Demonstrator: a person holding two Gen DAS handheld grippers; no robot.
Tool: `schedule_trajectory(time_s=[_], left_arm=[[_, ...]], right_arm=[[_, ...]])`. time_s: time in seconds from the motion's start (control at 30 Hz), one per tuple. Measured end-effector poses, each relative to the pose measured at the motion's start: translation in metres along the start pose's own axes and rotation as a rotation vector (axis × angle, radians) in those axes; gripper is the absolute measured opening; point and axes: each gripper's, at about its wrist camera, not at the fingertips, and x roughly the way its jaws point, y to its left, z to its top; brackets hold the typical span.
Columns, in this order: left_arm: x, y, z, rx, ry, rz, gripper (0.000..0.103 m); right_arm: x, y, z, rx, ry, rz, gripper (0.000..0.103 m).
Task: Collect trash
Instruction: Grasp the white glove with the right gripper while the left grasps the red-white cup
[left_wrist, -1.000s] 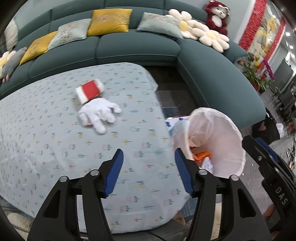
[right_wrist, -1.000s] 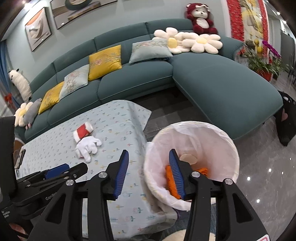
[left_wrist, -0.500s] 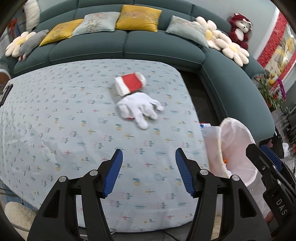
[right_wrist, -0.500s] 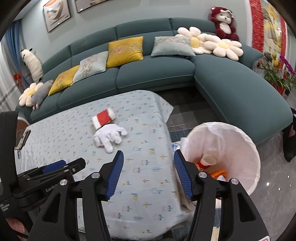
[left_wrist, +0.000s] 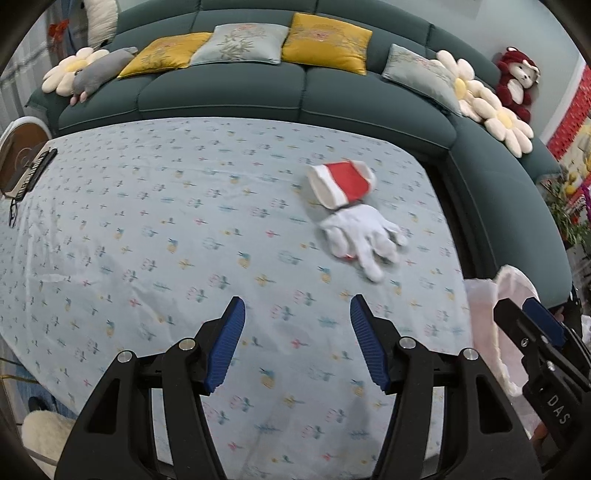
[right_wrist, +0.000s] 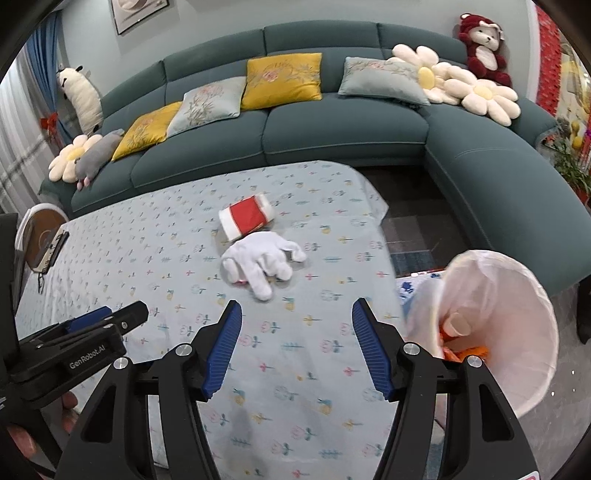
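Opening right tool (right_wrist: 297, 345), nothing between

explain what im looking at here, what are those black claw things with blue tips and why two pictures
They are two hand-held grippers a person carries, one per hand, each with its own camera looking along its fingers; hence two pictures. One shows the left gripper, the other the right gripper. Neither holds anything; the left is open, the right's jaws are opening. On the pale blue patterned tablecloth lie a crushed red and white paper cup and a white fabric glove. Beside the table stands a white-lined trash bin with trash inside.
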Motion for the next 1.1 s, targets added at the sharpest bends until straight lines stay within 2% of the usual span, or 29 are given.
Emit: schedule_trajectory(time_s=[0.47, 0.73, 1.0, 1.03, 1.1], left_arm=[[0.061, 0.030, 0.044, -0.036, 0.038, 0.001, 0.056], [0.098, 0.026, 0.072, -0.026, 0.046, 0.006, 0.056], [0.124, 0.017, 0.089, -0.017, 0.054, -0.022, 0.056], [0.127, 0.015, 0.091, -0.007, 0.055, -0.033, 0.056], [0.132, 0.008, 0.093, 0.013, 0.057, -0.044, 0.056]], right_arm=[[0.106, 0.033, 0.030, -0.033, 0.097, 0.024, 0.060], [0.161, 0.039, 0.043, -0.033, 0.139, 0.033, 0.060], [0.192, 0.040, 0.046, -0.027, 0.157, 0.042, 0.060], [0.196, 0.039, 0.045, -0.025, 0.160, 0.040, 0.060], [0.200, 0.036, 0.043, -0.018, 0.164, 0.047, 0.048]])
